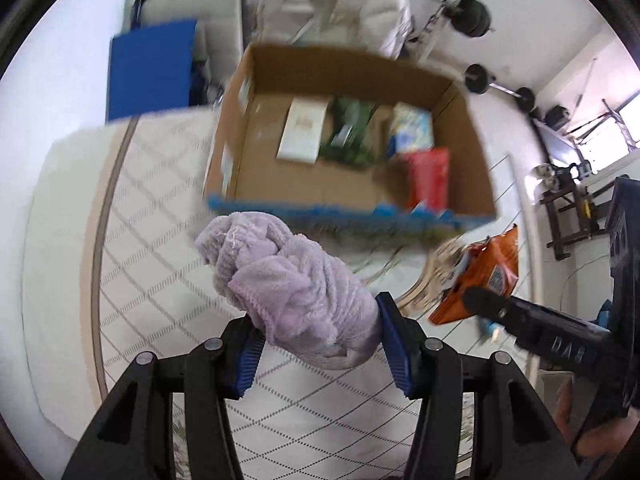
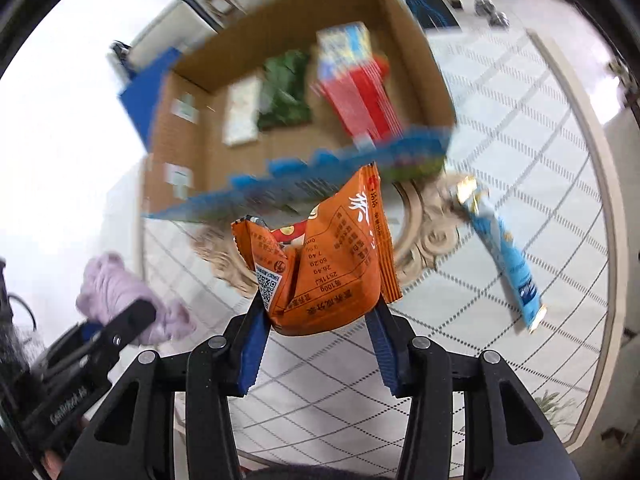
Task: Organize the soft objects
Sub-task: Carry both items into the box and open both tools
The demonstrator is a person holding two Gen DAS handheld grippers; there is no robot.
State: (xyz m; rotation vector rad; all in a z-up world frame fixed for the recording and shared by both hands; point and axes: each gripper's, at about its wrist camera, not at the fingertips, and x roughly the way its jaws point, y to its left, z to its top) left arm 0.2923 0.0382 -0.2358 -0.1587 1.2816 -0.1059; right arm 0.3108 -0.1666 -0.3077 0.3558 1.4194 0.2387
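Soft objects, two in hand. Item one: lilac fleece bundle (image 1: 296,296), centre of the left wrist view, clamped between the blue pads of the left gripper (image 1: 320,344), bulging well past the fingertips. Item two: crumpled orange snack packet (image 2: 320,268), centre of the right wrist view, pinched at its lower end by the right gripper (image 2: 316,344).

Destination, presumed: open cardboard box (image 1: 472,128), upper centre of both views, already containing a white packet (image 1: 304,130), green packet (image 1: 350,132), red packet (image 1: 430,178) and a blue-patterned pack (image 1: 412,126).

Unsorted: pale blue sachet (image 2: 504,256), right of the right wrist view, on the patterned rug (image 2: 520,128).

Risks, judged: the fleece may snag the near box wall or unroll on release; the slick packet, held only by its edge, may slip. Both grippers converging on one box could collide.
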